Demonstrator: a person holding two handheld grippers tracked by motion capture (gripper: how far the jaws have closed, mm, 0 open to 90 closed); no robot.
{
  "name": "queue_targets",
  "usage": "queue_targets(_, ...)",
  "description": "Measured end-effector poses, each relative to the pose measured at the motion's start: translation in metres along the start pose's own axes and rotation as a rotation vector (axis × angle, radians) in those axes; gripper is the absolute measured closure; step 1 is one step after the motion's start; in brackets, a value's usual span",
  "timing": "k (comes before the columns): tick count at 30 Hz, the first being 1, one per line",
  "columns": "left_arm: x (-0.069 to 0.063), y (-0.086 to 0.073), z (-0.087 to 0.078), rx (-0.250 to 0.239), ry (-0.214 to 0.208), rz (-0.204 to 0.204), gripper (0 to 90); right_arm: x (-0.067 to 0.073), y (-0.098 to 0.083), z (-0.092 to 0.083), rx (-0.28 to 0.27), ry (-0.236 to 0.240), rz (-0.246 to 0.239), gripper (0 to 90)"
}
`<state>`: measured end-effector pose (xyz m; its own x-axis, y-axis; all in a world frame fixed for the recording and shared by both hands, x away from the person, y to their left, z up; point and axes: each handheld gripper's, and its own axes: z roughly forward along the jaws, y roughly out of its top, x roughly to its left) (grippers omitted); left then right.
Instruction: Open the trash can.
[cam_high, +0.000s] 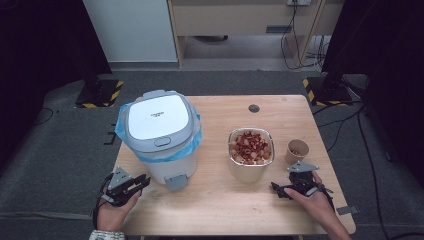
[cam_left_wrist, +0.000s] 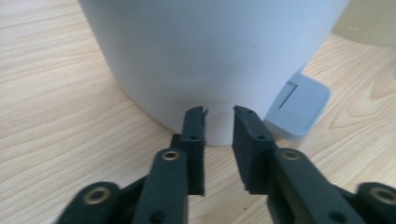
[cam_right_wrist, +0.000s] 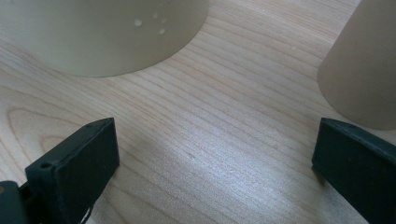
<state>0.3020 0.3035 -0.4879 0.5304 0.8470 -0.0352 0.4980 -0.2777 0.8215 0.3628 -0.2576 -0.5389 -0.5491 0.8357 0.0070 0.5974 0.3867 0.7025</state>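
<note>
The pedal bin (cam_high: 160, 137) is being approached, in all likelihood so its grey pedal (cam_left_wrist: 298, 108) can be pressed and the lid lifted. The left gripper (cam_left_wrist: 219, 112), narrowed around nothing, is being held just before the bin wall, the pedal just beside it. The right gripper (cam_right_wrist: 212, 149) is being kept wide apart on the table (cam_right_wrist: 210, 116), near the food bowl (cam_high: 251, 152) and paper cup (cam_high: 297, 151)

One bin (cam_high: 160, 137) on the table (cam_high: 220, 205) — white, lid shut, with one blue liner (cam_high: 196, 145) and one pedal (cam_high: 176, 181). One food container (cam_high: 251, 155), filled with many small red and pale pieces, too many to count. One paper cup (cam_high: 297, 151). Two grippers — left gripper (cam_high: 142, 182) and right gripper (cam_high: 276, 189), one per hand. One round hole (cam_high: 254, 108) in the tabletop.
</note>
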Motion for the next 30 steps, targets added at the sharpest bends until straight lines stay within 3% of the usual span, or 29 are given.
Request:
queue_targets(9,-0.008,0.005,-0.001,-0.019,-0.050,0.001,89.3,0.000,0.000,0.000,0.002,0.000,0.003,0.9)
queue_targets(23,-0.032,0.014,0.011,-0.005,-0.123,0.061,89.8,0.000,0.000,-0.001,0.002,0.000,0.003,0.9)
queue_targets(30,-0.037,0.017,0.017,0.000,-0.137,0.084,89.8,0.000,-0.001,-0.001,0.001,0.000,0.004,0.9)
